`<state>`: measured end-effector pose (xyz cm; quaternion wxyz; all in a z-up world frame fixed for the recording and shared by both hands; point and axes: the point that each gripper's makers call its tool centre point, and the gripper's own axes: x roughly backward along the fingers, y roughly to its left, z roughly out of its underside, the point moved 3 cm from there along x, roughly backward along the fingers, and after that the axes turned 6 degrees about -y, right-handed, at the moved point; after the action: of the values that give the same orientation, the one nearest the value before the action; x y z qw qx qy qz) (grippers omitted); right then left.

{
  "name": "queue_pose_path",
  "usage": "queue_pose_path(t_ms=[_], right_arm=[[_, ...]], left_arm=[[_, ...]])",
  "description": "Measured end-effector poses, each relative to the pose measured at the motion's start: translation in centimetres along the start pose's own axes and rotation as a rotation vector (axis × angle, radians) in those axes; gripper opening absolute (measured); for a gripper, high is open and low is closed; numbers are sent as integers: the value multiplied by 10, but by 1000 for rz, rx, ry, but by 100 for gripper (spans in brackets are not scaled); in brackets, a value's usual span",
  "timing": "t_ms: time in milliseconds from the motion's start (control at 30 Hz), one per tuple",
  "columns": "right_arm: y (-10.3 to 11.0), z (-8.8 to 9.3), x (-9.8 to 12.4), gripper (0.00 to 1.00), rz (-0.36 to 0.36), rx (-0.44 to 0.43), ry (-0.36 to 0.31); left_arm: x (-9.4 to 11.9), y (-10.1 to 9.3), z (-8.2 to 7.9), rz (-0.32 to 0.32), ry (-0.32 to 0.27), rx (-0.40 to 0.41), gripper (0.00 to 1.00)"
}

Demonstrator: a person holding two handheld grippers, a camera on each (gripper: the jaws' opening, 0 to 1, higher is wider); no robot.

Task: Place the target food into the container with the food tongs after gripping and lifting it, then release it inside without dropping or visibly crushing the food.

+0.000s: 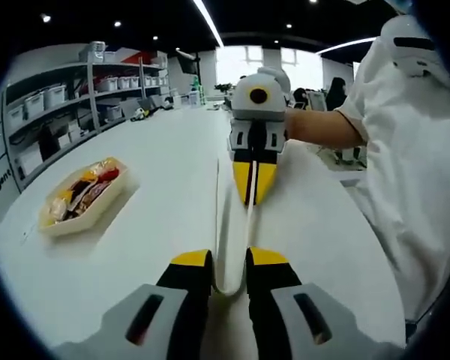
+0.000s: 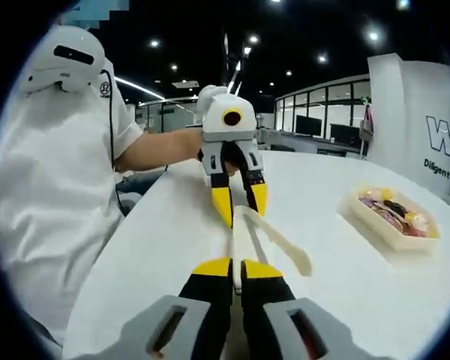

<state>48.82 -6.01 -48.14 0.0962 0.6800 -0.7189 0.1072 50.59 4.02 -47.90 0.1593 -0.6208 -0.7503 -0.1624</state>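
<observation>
While both grippers pinch the white food tongs [image 1: 226, 247] between them over the middle of the white table [image 1: 135, 255], the left gripper [image 1: 229, 271] narrowed on one end and the right gripper [image 2: 237, 271] narrowed on the other, the food sits untouched in the container [image 1: 81, 196] near the table's edge. A clumsy handover could let the tongs slip or twist. The right gripper view shows the tongs' arms splayed open; the left gripper view shows storage shelves [image 1: 60, 112].
</observation>
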Motion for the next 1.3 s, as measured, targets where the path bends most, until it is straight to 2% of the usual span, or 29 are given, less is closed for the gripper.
queue_pose_path(t_ms=[600,1300], right_arm=[[-7,5,1,0,20,-11,33],[-11,6,1,0,35,-17,25]], left_arm=[[-6,5,2,5,41,-8,17],[-12,7,-1,0,35,0,17]])
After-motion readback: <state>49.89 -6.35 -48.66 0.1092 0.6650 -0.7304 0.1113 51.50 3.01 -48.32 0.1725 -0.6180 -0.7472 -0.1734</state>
